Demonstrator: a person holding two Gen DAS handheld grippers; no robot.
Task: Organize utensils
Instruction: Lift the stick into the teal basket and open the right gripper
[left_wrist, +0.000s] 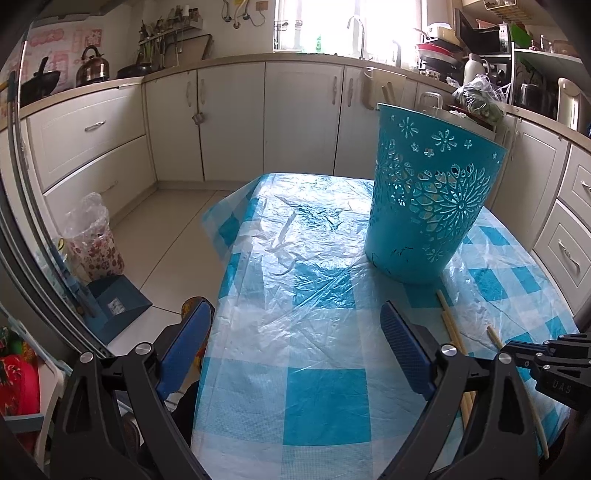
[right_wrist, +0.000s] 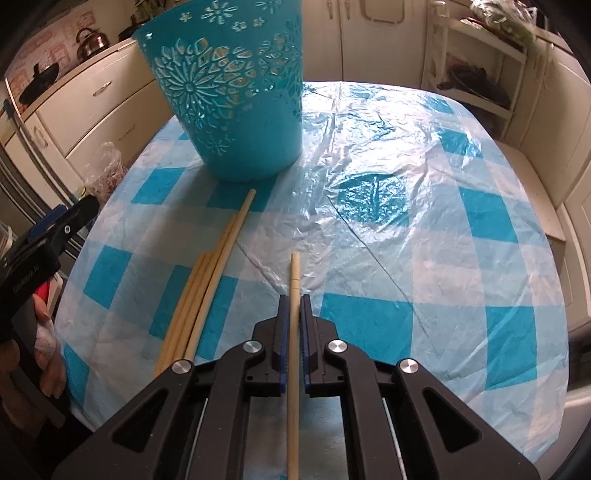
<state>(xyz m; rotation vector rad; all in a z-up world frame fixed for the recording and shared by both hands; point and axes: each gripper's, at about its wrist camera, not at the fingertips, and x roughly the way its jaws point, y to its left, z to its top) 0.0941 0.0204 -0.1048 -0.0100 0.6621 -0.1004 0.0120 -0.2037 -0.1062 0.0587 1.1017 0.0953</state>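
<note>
A teal perforated basket (left_wrist: 432, 199) stands upright on the checked table; it also shows in the right wrist view (right_wrist: 236, 96). My right gripper (right_wrist: 294, 299) is shut on a single wooden chopstick (right_wrist: 294, 273) that points toward the basket, low over the table. Several loose chopsticks (right_wrist: 207, 284) lie on the cloth to its left, in front of the basket; they also show in the left wrist view (left_wrist: 452, 325). My left gripper (left_wrist: 295, 325) is open and empty over the table's left edge, short of the basket.
The table (right_wrist: 461, 258) is covered with blue-and-white checked cloth under crinkled clear plastic. White kitchen cabinets (left_wrist: 236, 118) surround it. A lined bin (left_wrist: 94, 240) and a blue dustpan (left_wrist: 118, 306) stand on the floor at the left. A white shelf rack (right_wrist: 476, 74) stands behind the table.
</note>
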